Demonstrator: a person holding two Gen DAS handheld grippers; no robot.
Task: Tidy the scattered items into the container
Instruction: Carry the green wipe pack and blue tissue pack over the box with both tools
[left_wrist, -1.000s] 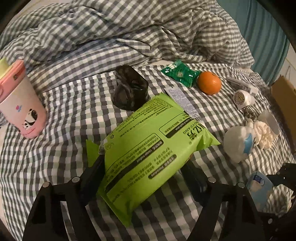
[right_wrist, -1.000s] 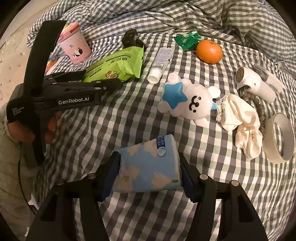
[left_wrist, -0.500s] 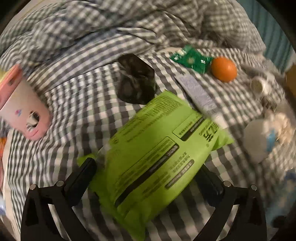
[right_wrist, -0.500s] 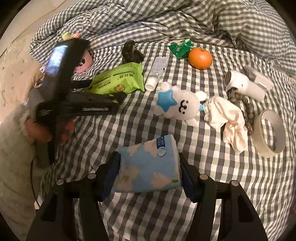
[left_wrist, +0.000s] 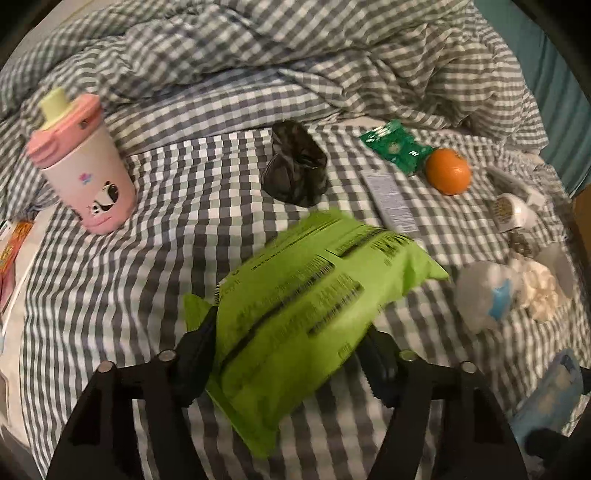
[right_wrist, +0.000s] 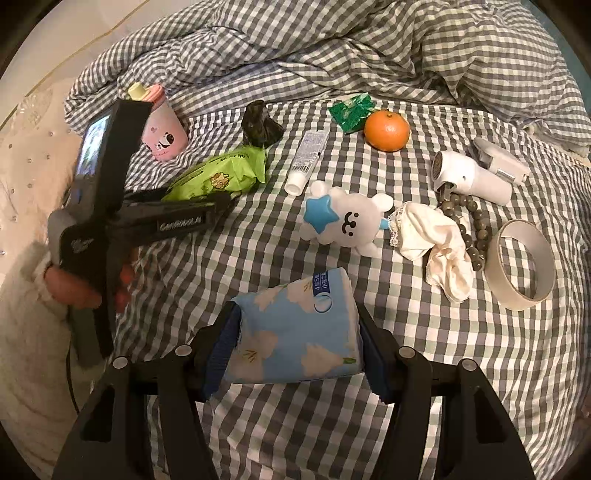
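Closing again on green wipes pack (left_wrist: 306, 325), left fingers (left_wrist: 201, 343); right fingers (right_wrist: 364, 350) still gripping tissue pack (right_wrist: 295, 332).

Item count on the checked bedding (right_wrist: 258, 258): one green wipes pack (left_wrist: 314, 314), one blue tissue pack (right_wrist: 295, 332), one pink panda cup (right_wrist: 162, 136), one dark crumpled bag (right_wrist: 260, 123) and one white tube (right_wrist: 308, 155). Also present: one green sachet (right_wrist: 351, 110), one orange (right_wrist: 387, 130), one white star plush toy (right_wrist: 343, 221), one cream cloth (right_wrist: 436, 243), one bead string (right_wrist: 476, 225). One tape roll (right_wrist: 521, 264), two white handheld devices (right_wrist: 469, 177) (right_wrist: 498, 158).
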